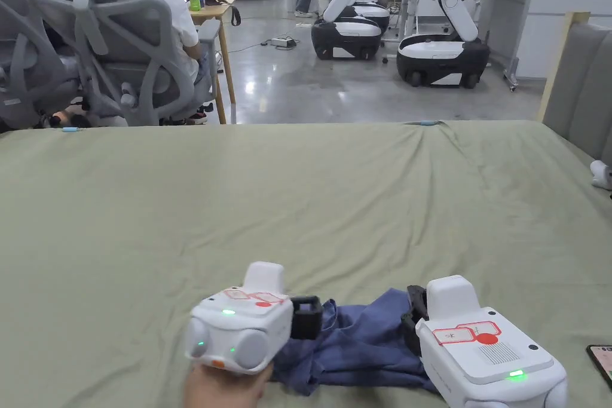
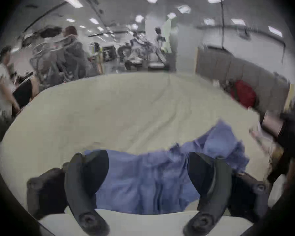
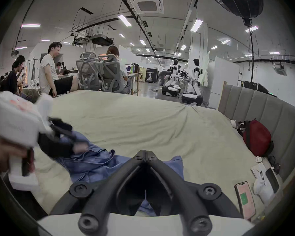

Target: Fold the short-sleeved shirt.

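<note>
We see the blue shirt (image 1: 358,343) bunched on the bed (image 1: 299,200), lying lengthwise between our spread left hand-held gripper (image 2: 147,176) and our right hand-held gripper (image 3: 146,156), whose jaws are pressed together.

One blue shirt (image 1: 358,343), two hand-held grippers, the left (image 1: 306,317) and the right (image 1: 412,313), one phone (image 1: 602,362), one red bag (image 3: 256,137), and two white robots lie in view.

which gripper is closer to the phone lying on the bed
Right. The right gripper is beside the phone, at the shirt's right edge; the left gripper is across the shirt, farther away.
</note>
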Motion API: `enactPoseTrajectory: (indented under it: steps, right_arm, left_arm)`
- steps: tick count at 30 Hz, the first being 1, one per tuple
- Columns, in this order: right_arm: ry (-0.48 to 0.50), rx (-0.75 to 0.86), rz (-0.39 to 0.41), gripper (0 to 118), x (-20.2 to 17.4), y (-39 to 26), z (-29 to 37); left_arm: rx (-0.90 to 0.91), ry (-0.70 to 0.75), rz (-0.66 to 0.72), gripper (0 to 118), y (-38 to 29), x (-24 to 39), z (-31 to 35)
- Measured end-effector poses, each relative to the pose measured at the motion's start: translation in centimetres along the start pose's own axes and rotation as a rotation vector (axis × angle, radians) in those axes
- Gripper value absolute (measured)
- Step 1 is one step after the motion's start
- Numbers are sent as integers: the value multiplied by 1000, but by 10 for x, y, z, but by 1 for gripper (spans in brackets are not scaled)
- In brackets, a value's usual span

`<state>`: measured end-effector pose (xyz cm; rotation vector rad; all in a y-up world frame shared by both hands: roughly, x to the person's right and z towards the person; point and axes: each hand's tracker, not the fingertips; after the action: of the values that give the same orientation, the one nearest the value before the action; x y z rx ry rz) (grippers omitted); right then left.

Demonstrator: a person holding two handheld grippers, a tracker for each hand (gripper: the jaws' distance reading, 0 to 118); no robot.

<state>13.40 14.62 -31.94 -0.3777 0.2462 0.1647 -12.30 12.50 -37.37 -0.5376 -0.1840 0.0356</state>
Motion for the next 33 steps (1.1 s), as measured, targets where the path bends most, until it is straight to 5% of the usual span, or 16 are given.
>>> enactPoseTrajectory:
  steps: [3,4,7,8,17,19,22,32,33]
  right_arm:
    - [9,-19,6,0,-5,4,-1]
    - [7,-23,1,0,-7,5,-2]
    - [12,-32,-10,0,-10,8,-8]
    - [9,-35,-5,0,-10,10,-10]
    - [11,-20,-62,0,3,17,-11]
    - [8,-20,-67,0,6,16,-9]
    - [3,-26,-71,0,6,14,-10]
    - [32,-32,-86,0,-13,14,-11]
    - [39,-35,-88,0,-15,14,-11]
  left_arm:
    - [60,49,247,83,5,-32,26]
    - [35,31,296,62,4,-42,24]
    - [-47,5,286,34,-1,-50,11]
    - [-61,20,260,2,-4,-47,6]
    - [-312,-137,198,0,-52,18,-58]
    - [-242,-80,166,0,-55,31,-58]
    - [-198,-213,263,0,-43,29,-47]
    - [-58,-126,310,0,-22,-16,6]
    - [-23,-109,331,16,-23,-29,15]
